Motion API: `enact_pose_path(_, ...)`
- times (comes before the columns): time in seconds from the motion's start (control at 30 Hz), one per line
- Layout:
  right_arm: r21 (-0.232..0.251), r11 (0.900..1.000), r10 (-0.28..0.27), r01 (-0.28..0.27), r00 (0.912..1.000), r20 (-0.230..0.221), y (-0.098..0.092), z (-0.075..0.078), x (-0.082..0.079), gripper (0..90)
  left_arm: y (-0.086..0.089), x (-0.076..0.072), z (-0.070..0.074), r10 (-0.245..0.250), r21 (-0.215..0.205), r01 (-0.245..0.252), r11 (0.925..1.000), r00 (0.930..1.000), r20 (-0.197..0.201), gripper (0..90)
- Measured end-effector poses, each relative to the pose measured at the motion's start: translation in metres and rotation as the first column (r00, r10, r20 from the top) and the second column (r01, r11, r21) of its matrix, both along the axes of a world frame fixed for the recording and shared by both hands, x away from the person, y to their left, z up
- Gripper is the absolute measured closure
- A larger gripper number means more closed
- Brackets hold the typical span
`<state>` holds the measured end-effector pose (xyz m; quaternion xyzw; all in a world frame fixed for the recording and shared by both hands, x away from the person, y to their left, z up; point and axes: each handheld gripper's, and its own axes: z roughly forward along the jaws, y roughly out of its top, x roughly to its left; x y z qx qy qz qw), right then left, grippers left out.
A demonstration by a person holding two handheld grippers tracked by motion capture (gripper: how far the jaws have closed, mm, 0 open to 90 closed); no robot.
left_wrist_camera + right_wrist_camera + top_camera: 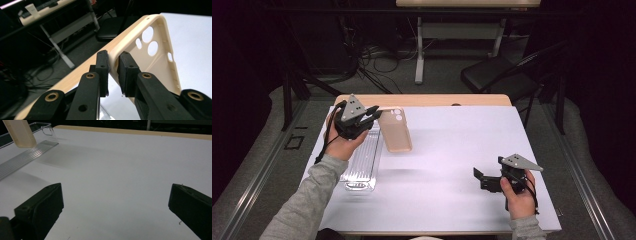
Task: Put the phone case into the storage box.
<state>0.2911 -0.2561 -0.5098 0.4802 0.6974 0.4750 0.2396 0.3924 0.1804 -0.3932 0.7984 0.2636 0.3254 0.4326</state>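
Pinched by its rim in the left tool point(113, 72), case point(152, 52) should drop level into tray point(362, 160), left of frame; right tool point(492, 179) gapes empty.

Materials and finishes: phone case, tray, table, grippers

Phone case point(160, 62): cream soft-looking plastic, smooth, matt to faintly satin, with clean-cut round and oval openings. Tray point(362, 162), along the table's left edge: clear hard plastic, glossy, its floor finely ribbed. Table point(452, 160): matt white covering, paper-like and smooth; a pale wood-look strip with low sheen shows at the far edge. Left gripper point(113, 72): pads of black, dull, slightly grainy rubber-like material; arms of black matt plastic with brass-coloured metal inserts. Right gripper point(115, 207): the same black matt pads. Top plates: grey, matt. Sleeves: grey knitted cloth.
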Motion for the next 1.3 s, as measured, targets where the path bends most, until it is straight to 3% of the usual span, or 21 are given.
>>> enact_pose_path(0.07, 0.000, 1.000, -0.004, 0.004, 1.0000, -0.002, -0.002, -0.001, -0.001, 0.0, -0.003, 0.001, 0.004, -0.010, 0.045, 0.010, 0.9989, 0.9999, 0.008, 79.3)
enact_pose_path(0.23, 0.005, 1.000, -0.014, 0.014, 0.9999, -0.007, -0.004, -0.003, -0.002, 0.0, -0.009, 0.004, 0.010, -0.022, 0.101, 0.020, 0.9947, 0.9997, 0.011, 79.3)
enact_pose_path(0.6, 0.012, 1.000, -0.007, 0.007, 0.9999, -0.011, -0.005, -0.005, -0.002, 0.8, -0.007, 0.009, 0.019, -0.038, 0.159, 0.035, 0.9866, 0.9992, 0.014, 79.3)
enact_pose_path(1.3, 0.000, 1.000, -0.006, 0.006, 0.9998, -0.016, -0.001, -0.010, -0.002, 1.2, 0.029, 0.031, 0.028, 0.003, 0.055, 0.001, 0.9985, 0.9981, -0.062, 79.3)
